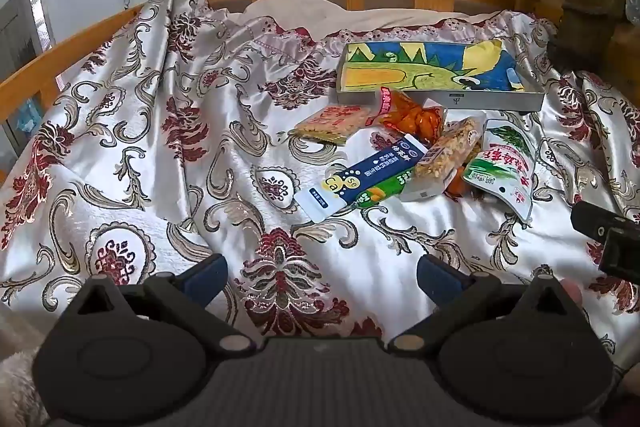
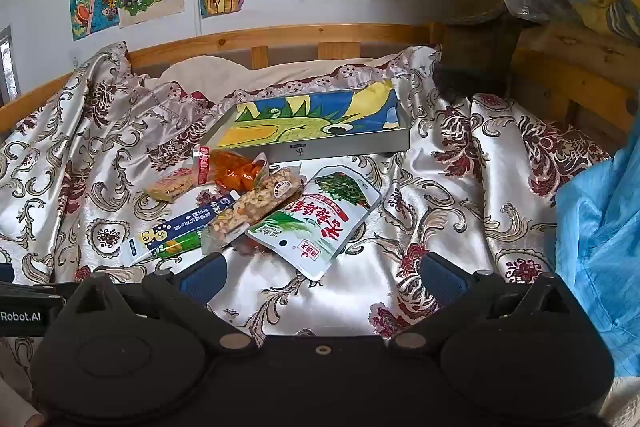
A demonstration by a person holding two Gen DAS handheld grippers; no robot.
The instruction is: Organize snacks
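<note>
Snack packets [image 2: 256, 211] heaped mid-bed on a patterned satin bedspread [image 1: 160, 147], just before a shallow tray [image 2: 320, 143] lined with a drawing, toward the headboard edge. Left gripper [image 1: 320, 277] and right gripper [image 2: 320, 277] hovering above the bedspread, fingers [image 2: 202, 281] spread wide, grasping nothing.

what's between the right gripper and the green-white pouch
Nothing: in the right wrist view only bare patterned bedspread lies between the open right gripper and the pouch.
</note>
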